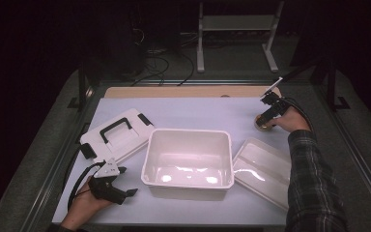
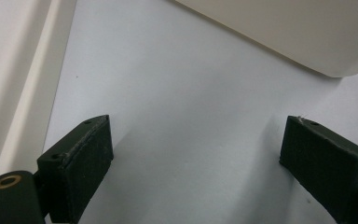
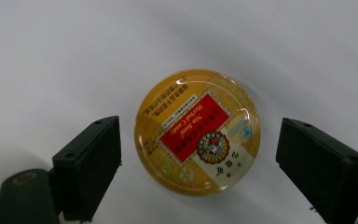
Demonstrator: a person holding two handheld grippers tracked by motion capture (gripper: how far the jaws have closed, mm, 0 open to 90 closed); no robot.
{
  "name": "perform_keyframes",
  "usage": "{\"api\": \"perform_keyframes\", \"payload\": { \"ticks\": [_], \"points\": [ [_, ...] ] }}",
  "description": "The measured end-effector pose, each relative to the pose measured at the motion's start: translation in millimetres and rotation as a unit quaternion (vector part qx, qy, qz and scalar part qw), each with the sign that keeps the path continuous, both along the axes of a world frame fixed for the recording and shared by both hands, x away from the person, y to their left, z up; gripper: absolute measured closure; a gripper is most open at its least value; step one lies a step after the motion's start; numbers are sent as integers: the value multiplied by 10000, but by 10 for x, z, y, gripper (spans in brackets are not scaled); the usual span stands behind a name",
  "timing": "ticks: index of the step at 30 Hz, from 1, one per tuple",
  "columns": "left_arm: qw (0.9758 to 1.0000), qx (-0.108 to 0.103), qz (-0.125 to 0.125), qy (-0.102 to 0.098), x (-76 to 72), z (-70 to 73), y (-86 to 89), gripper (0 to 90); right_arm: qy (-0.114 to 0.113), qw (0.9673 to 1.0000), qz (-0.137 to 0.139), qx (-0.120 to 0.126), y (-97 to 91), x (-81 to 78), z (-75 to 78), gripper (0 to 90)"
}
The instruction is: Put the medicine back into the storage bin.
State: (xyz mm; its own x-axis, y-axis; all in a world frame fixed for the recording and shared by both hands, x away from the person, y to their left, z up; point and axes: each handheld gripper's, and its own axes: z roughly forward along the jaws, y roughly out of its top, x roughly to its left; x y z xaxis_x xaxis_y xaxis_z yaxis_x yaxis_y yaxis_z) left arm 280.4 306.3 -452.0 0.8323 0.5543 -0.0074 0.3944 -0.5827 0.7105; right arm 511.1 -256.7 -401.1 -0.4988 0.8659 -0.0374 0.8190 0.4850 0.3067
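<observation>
A round golden tin point(image 3: 198, 132) with a red label lies flat on the white table sheet; from above the tin point(image 1: 262, 122) is at the back right. My right gripper point(image 3: 198, 163) hangs over it, open, its jaws on either side of the tin with gaps to both pads. In the high view the right gripper point(image 1: 266, 117) points down at the tin. My left gripper point(image 2: 196, 158) is open over bare sheet at the front left, nothing between its jaws; from above the left gripper point(image 1: 125, 191) rests near the bin's front left corner.
An open white bin point(image 1: 188, 134) stands mid-table. Its lid point(image 1: 118, 133), white with black handle and clasps, lies to the left. A clear shallow tray point(image 1: 263, 169) lies to the right. A wooden strip point(image 1: 188, 92) runs along the table's far edge.
</observation>
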Motion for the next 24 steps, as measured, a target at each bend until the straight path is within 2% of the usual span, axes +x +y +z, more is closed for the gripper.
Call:
{"api": "perform_keyframes", "payload": {
  "ticks": [2, 4, 11, 14, 24],
  "points": [
    [10000, 0, -1, 3, 0, 0, 0, 84, 86, 10000, -29, 32, 0, 37, -41, 138],
    [10000, -1, -2, 2, 1, 0, 0, 84, 208, 9997, -79, -55, -3, 70, -99, 138],
    [10000, 0, 0, -1, 0, 0, 0, 84, 382, 9992, -115, 40, 32, 124, -221, 168],
    [10000, 0, -1, 0, 0, 0, 0, 84, 386, 9992, -115, -22, 31, 127, -234, 192],
    [10000, 0, -2, -2, 0, 0, 0, 83, 464, 9988, -182, 34, 23, 135, -251, 197]
  ]
}}
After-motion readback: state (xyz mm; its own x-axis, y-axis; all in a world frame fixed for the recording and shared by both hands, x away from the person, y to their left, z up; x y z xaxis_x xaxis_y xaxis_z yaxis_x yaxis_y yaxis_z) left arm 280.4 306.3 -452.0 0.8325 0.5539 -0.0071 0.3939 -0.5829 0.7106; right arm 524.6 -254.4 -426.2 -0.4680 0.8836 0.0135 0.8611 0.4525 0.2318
